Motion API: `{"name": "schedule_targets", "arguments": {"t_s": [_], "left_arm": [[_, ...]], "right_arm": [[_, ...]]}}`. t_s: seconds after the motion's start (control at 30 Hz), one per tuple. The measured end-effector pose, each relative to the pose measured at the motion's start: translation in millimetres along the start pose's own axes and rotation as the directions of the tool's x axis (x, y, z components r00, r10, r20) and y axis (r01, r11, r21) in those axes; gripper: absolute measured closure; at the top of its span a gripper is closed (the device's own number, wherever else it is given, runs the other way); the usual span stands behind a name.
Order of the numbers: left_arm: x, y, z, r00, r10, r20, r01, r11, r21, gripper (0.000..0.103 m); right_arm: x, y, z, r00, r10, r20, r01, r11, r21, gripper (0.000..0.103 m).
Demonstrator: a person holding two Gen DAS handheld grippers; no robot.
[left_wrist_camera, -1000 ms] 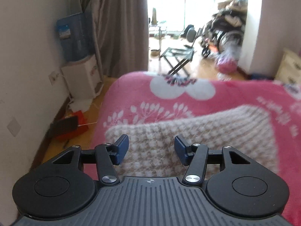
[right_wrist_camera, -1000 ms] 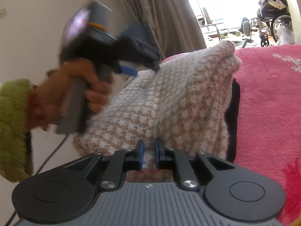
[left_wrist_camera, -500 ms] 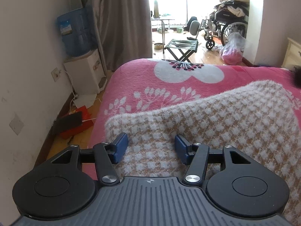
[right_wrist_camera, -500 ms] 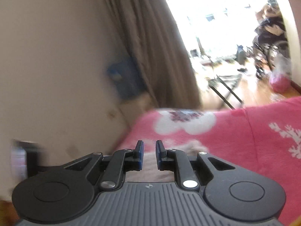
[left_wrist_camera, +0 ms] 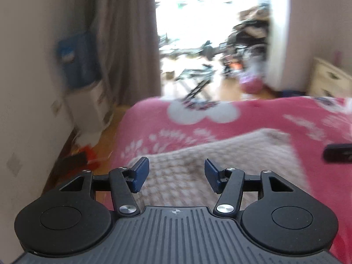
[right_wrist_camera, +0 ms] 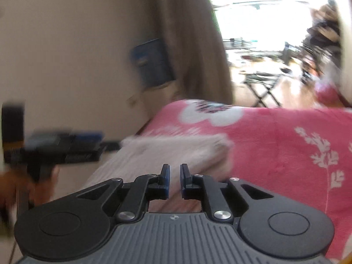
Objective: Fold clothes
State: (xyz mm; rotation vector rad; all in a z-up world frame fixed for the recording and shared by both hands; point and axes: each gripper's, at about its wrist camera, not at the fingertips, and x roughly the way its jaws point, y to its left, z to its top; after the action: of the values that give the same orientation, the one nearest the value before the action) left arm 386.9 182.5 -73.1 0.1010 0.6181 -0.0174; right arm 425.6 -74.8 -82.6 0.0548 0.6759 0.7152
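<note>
A beige-and-white checked knit garment (left_wrist_camera: pixel 220 154) is lying on a pink floral blanket (right_wrist_camera: pixel 275 136). The left claw (left_wrist_camera: pixel 176 175) is hovering released above it; the right claw (right_wrist_camera: pixel 175 180), just widening, is gaping narrowly, gripping nothing.

right gripper (right_wrist_camera: pixel 175 180): jaws just opened a little, narrow gap, nothing gripped | sweater (right_wrist_camera: pixel 167 151): ahead, on pink blanket (right_wrist_camera: pixel 275 149) | left gripper (right_wrist_camera: pixel 66 145): far left, blurred

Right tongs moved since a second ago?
Yes. The right tongs have lifted off the sweater, which now lies below on the pink blanket; jaws just opened slightly, nothing between them.
</note>
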Motion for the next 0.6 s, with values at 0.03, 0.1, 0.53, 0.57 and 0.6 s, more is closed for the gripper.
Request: {"name": "schedule_targets", "arguments": {"t_s": [0.03,0.1,0.53,0.57,0.6], "left_arm": [[-15.5,-7.8,-9.5,1.000,-0.029,-0.005,0.029,0.998,0.047,0.046],[-40.3,-24.8,-32.0,0.997,-0.075,-0.034,0.079,0.988,0.133,0.046],[-81.9,-80.0,-105.3,0.996,0.015,-0.085,0.019,0.925,0.380,0.040],[-79.0,-85.0,-114.9,0.995,0.051,-0.086,-0.010,0.907,0.422,0.040],[-80.9,-89.3,-118.1,0.995,0.076,-0.068,-0.036,0.888,0.459,0.040]], "right_arm": [[-2.1,13.8,-7.6,0.999,0.022,-0.024,-0.023,0.999,-0.024,0.091],[7.0,35.0,-25.9,0.996,0.048,-0.078,-0.051,0.998,-0.039,0.091],[-0.9,81.8,-79.9,0.982,0.016,-0.189,0.014,0.987,0.157,0.087],[3.4,82.7,-87.7,0.972,-0.010,-0.235,0.049,0.985,0.163,0.086],[-0.2,84.2,-93.3,0.968,-0.026,-0.251,0.070,0.983,0.168,0.086]]}}
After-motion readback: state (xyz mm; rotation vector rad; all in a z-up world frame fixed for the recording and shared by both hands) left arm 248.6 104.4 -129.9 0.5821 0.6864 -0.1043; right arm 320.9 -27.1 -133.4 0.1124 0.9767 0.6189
